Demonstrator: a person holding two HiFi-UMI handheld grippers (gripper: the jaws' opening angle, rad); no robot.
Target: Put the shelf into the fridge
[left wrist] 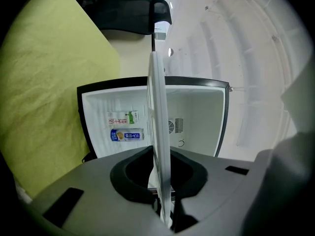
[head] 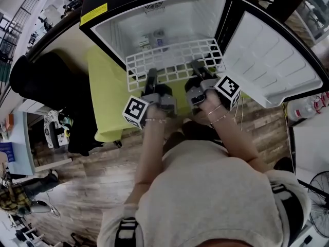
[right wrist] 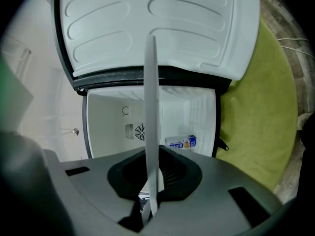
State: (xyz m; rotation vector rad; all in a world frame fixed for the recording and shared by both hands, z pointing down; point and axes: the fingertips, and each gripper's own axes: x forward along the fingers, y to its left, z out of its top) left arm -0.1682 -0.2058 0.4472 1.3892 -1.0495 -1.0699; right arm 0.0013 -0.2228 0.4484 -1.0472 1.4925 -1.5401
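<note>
In the person's hands (head: 153, 121), the left gripper (head: 150, 79) and right gripper (head: 198, 69) are clamped on the near edge of the wire shelf (head: 175, 55), so it is held level at the mouth of the open fridge (head: 169, 15), ready for sliding in.

Carton print (left wrist: 127, 134), yellow sticker (head: 93, 14) on fridge (head: 123, 32) — too small to read

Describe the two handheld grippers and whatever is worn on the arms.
The left gripper and right gripper have dark grey, blocky bodies with narrow jaws. Each carries a white cube printed with black square markers. No cables show. The forearms are bare below a light-coloured top, with thin bracelets on both wrists.
</note>
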